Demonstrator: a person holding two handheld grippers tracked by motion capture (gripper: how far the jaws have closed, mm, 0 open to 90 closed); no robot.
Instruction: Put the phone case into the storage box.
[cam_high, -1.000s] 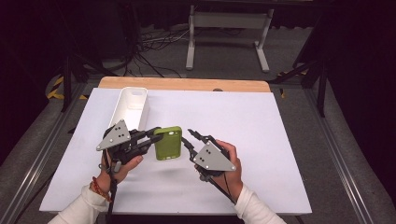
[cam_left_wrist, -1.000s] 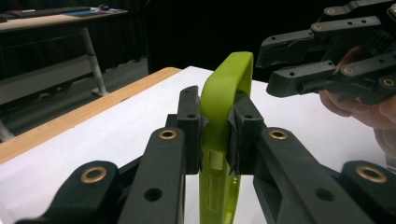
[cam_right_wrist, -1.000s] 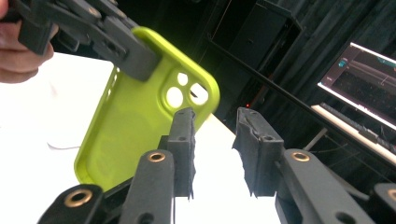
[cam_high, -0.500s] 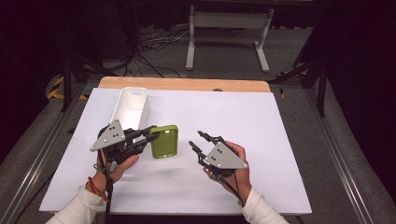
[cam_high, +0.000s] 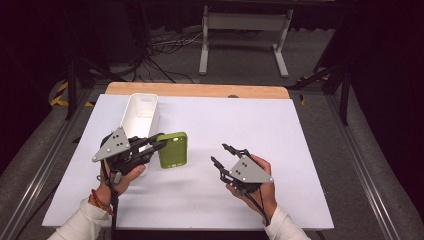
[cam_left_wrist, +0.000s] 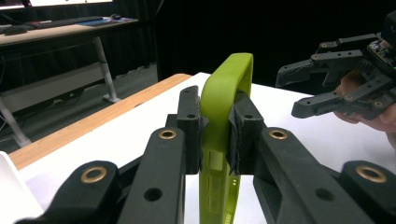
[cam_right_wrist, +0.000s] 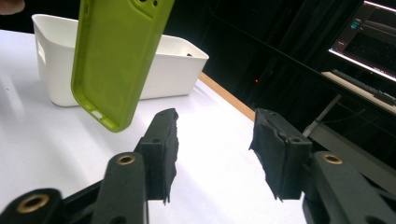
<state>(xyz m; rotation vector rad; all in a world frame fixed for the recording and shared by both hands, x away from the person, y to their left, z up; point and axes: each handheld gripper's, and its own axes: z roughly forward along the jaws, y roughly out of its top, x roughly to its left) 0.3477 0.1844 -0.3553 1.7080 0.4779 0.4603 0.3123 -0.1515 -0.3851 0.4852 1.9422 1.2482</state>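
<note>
Left gripper (cam_high: 159, 142) clamps green phone case (cam_high: 173, 150) beside white bin (cam_high: 141, 112), case raised off table. Right gripper (cam_high: 223, 153), right of case: 2 jaws apart, just opening, nothing between. Bin contents not visible.

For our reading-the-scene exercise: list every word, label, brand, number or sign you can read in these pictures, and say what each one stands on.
None can be read.
Green phone case: no print or logo shows on it.
White bin: plain, no label.
Left gripper and right gripper: no markings legible.
Computer screen in the right gripper view: lit lines of text, too small and blurred to read.
</note>
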